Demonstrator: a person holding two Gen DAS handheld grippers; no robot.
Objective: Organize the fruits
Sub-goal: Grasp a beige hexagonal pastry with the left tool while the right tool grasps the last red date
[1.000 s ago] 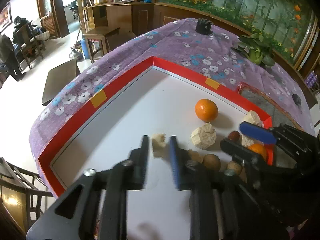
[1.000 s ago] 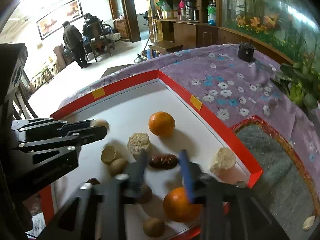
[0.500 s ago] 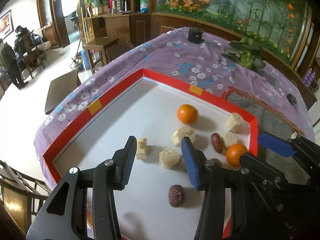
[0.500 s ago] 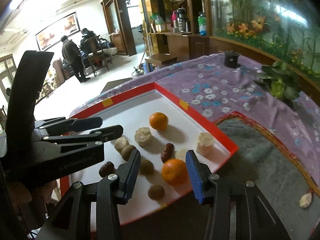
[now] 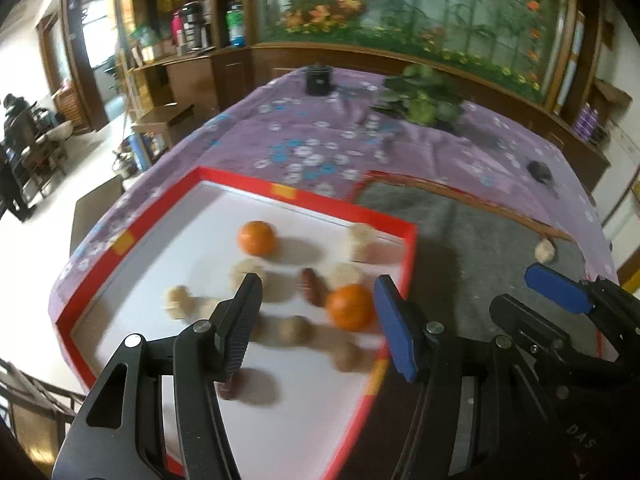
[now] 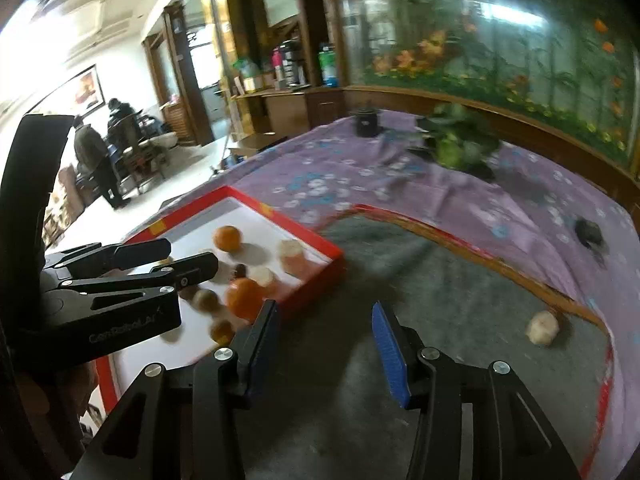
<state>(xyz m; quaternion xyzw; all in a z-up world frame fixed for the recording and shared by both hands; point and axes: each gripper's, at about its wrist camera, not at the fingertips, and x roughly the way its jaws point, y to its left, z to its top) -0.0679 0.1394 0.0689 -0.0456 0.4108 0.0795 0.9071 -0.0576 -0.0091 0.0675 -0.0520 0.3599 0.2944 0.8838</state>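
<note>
**A:** Left wrist view: what lies in the red-rimmed tray [image 5: 240, 178]?

**B:** Two oranges [image 5: 256, 237], one near the tray's far rim and one by its right rim. Two dark dates [image 5: 312, 280]. Two round brown fruits [image 5: 294, 330] toward the near side. Four or five pale chunks [image 5: 362, 236]; blur stops a firm count. One more pale piece [image 5: 545, 250] lies outside the tray, on the grey mat [image 5: 480, 248] to its right.

**A:** And the left gripper [image 5: 318, 292]?

**B:** Above the tray's near half, fingers released. They have just been opening, and nothing is caught between them. The right gripper [image 5: 516, 288] hangs right of the tray, over the mat.

**A:** Right wrist view?

**B:** The tray [image 6: 316, 292] sits left on the cloth-covered bench [image 6: 400, 184]. In it show two oranges [image 6: 227, 237], two pale chunks [image 6: 291, 252], two round brown fruits [image 6: 206, 299] and one date [image 6: 240, 269]. The left gripper [image 6: 188, 256] hides the rest. The lone pale piece [image 6: 542, 328] lies well right of the tray. The right gripper [image 6: 325, 312] is over the mat [image 6: 400, 280], fingers apart and empty.
</note>
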